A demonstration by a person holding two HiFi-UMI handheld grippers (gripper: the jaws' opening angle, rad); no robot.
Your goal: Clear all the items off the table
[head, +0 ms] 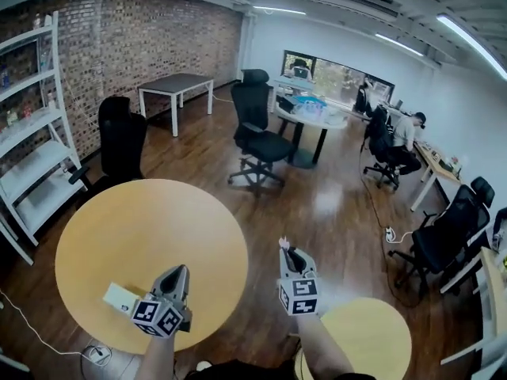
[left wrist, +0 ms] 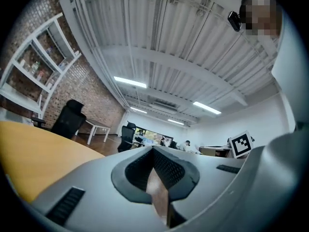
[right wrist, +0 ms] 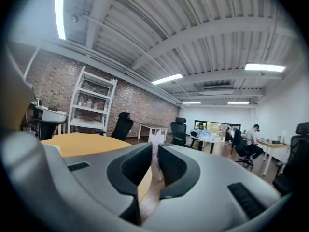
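Round yellow table (head: 119, 236) sat down at about 8 o'clock, with a small white card (head: 120, 298) lying near its 6 o'clock edge. The left gripper (head: 181, 270) hung just at the card's 3 o'clock, jaws looking closed. The right gripper (head: 285, 250) was off the table at 5 o'clock, over the wood floor (head: 333, 212), a little white scrap (head: 283, 244) pinched at its tip. A second round table (head: 372, 331) peeked in at 4 o'clock, and a black office chair (head: 257, 133) stood up at 12.

No readable text is showing anywhere. The marker cube (head: 158, 317) on the left claw (head: 179, 272) and its twin on the right claw (head: 285, 248) are carrying only black-and-white square patterns, no letters or digits. The white card (head: 120, 298) on the tabletop (head: 119, 228) is looking blank at this size.
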